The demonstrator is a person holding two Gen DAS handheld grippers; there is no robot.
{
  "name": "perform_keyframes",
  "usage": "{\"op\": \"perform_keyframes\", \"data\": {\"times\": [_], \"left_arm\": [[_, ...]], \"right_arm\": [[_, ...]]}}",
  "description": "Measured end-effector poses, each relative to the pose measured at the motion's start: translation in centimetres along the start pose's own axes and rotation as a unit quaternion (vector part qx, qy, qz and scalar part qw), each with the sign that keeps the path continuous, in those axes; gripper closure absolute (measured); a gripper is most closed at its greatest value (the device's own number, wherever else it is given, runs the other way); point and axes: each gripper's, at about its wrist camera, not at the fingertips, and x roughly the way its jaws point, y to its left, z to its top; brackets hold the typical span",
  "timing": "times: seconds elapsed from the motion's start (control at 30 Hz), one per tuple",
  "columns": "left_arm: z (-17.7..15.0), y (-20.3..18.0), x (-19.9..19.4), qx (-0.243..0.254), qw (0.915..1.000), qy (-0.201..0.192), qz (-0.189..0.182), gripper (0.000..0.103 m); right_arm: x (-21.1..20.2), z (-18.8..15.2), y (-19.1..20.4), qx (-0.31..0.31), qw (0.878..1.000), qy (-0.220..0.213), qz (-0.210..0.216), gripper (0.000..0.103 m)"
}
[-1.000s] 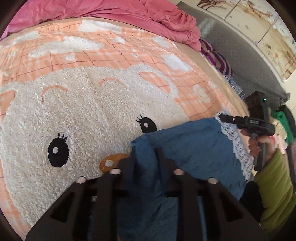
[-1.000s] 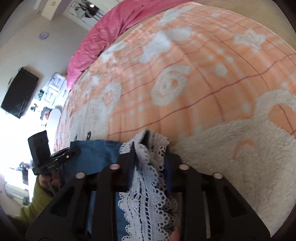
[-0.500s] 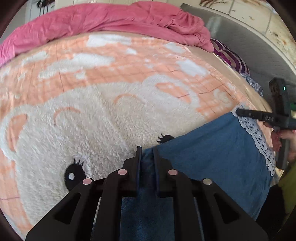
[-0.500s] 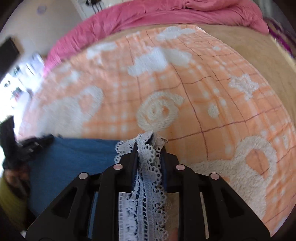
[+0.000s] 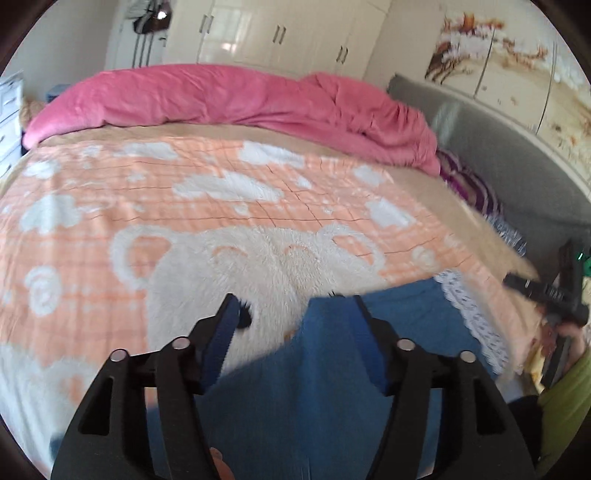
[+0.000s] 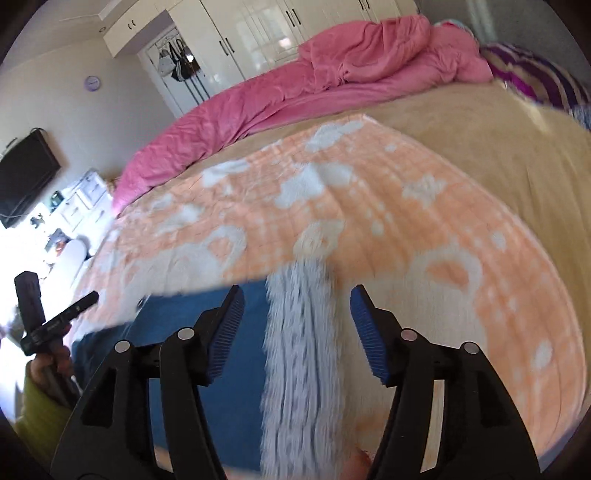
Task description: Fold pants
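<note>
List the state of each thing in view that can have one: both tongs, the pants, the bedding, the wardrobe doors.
Left tongs: open, holding nothing.
Right tongs: open, holding nothing.
Pants: lying on the blanket, not gripped.
Lace hem: loose between the right tongs.
Blanket: spread flat.
Pink duvet: bunched up.
Wardrobe doors: closed.

Bright daylight, blown out at far left of the right wrist view. Motion blur smears the lace trim (image 6: 295, 354) between the fingers. Fisheye bending and dark vignetting at all edges.
</note>
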Motion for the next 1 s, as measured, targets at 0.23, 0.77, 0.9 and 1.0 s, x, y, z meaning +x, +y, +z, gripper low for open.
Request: {"op": "perform_keyframes", "data": {"times": [0.23,0.77,0.9,1.0], "left_arm": [[-4.9,3.3,-7.7,-0.038,0.9969,-0.020,0.066,0.035],[-12.2,11.9,-7.3,-0.169,0.9823,0.039,0.070,0.052],[-12.2,11.0,-7.4,-0.144,0.9843,0.042,0.092,0.069],[-11.9,11.3,-8.6,-0.137,0.9856,0.033,0.093,0.070]], "right_arm": [[-0.6,-6.5,-1.8,0.009,0.997,0.078,-0.003,0.047],[1.5,-8.4,-2.1,0.027,0.994,0.096,0.033,0.080],[1.2,-8.5,-1.3,0.008,0.995,0.089,0.035,0.088],[0.4,-8.4,-0.8,-0.016,0.996,0.084,0.013,0.090]]}}
